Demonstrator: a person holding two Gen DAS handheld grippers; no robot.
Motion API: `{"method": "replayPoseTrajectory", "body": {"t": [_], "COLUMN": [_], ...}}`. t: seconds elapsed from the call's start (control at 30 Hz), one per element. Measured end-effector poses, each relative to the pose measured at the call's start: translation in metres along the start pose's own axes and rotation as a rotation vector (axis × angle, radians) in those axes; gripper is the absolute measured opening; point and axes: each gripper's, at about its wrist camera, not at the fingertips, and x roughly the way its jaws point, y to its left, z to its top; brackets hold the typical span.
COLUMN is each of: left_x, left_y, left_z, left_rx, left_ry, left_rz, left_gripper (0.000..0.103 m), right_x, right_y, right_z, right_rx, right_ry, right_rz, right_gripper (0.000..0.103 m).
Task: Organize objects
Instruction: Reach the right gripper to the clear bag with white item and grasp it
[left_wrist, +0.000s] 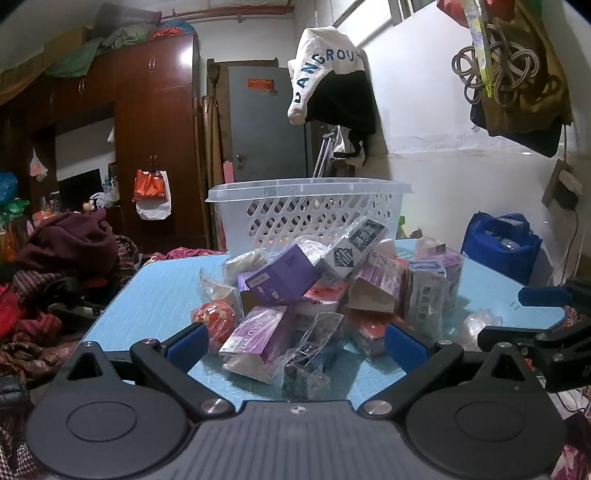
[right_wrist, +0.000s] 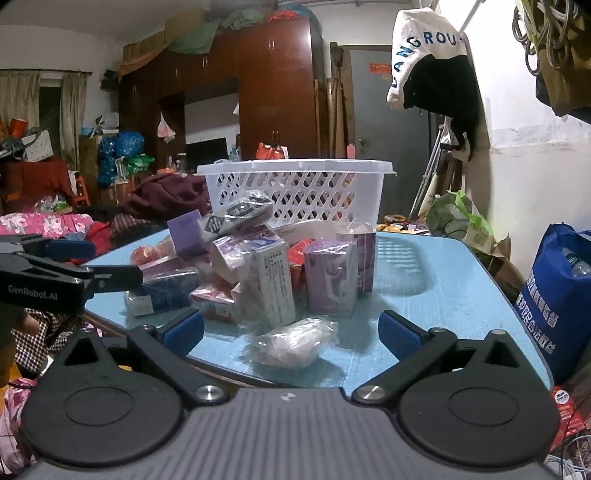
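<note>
Both grippers hang at the near edge of a light blue textured table (left_wrist: 155, 291), jaws spread wide, nothing between the blue pads. The left gripper (left_wrist: 295, 343) faces a heap of crinkly plastic-wrapped boxes (left_wrist: 314, 295), purple cardboard ones mostly. At 12 o'clock behind the heap sits a white lattice-walled plastic basket (left_wrist: 310, 210). The right gripper (right_wrist: 291, 332) has a soft clear-wrapped packet (right_wrist: 291, 343) just ahead.

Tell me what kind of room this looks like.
Most likely a cluttered bedroom in a home, doubling as storage: a tall wooden wardrobe with bundles on top, clothes heaped beside the blue table, and a garment hanging up.
</note>
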Motion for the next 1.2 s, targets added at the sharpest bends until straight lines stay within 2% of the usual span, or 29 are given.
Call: {"method": "replayPoseTrajectory", "body": {"t": [1.2], "left_x": [0.001], "left_y": [0.001], "left_z": [0.000], "left_rx": [0.001], "left_ry": [0.007], "left_rz": [-0.008], "left_gripper": [0.103], "right_x": [-0.003], "right_y": [-0.012], "right_z": [0.001], "right_rx": [0.009], "right_ry": [-0.028], "right_rz": [0.004], "right_gripper": [0.103]}}
